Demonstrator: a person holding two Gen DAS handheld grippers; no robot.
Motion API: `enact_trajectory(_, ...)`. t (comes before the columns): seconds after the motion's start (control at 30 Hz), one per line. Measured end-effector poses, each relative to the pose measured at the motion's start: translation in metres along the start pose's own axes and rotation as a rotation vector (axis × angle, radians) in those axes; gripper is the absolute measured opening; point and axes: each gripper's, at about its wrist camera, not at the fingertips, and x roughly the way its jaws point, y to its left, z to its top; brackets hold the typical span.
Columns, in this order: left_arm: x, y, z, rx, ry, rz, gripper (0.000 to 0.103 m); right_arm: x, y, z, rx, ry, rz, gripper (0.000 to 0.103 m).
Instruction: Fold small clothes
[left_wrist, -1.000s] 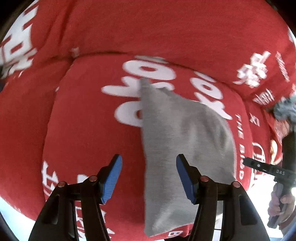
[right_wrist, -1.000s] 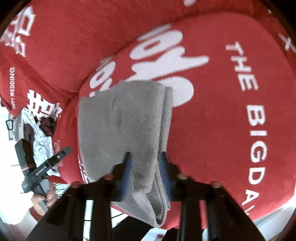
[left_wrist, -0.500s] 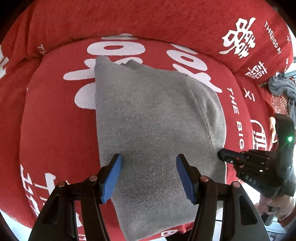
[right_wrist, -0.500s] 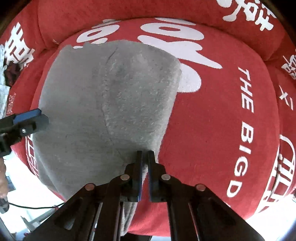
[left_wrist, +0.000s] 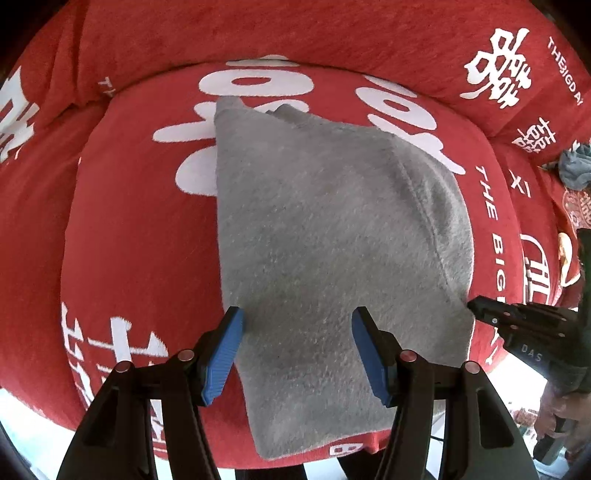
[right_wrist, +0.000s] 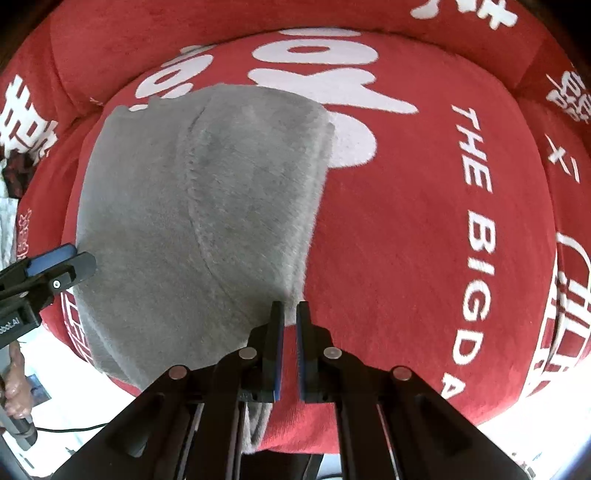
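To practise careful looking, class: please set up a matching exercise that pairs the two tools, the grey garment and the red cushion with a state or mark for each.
1 left tool
2 right tool
3 grey garment
4 red cushion

a bears white lettering
b jaws wide apart
c lies spread on the cushion
d jaws nearly closed

Pairs: 1-b, 2-d, 3-c, 4-a

A gray garment (left_wrist: 332, 236) lies flat on a red cushion (left_wrist: 140, 229), the left gripper (left_wrist: 297, 347) spread wide above its near edge.
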Motion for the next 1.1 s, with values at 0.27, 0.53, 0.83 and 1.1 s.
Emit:
enact_trajectory(0.27, -0.017, -0.005, -0.009, -0.013, 0.024, 0.026, 0.062, -0.020, -0.001, -0.013, 0.036, 0.015, -0.010, 0.005)
enact_trajectory(0.53, -0.050, -0.010, -0.016, -0.005, 0.021, 0.052, 0.062, -0.048, 0.011, -0.022, 0.082, 0.017, 0.016, 0.009)
enact_trajectory(0.83, -0.092, -0.009, -0.027, -0.015, 0.023, 0.076, 0.096, -0.085, 0.035, -0.033, 0.083, 0.011, 0.016, 0.016)
enact_trajectory(1.1, -0.117, -0.001, -0.033, -0.042, 0.001, 0.099, 0.102, -0.113, 0.057, -0.039, 0.071, -0.031, 0.018, 0.041)
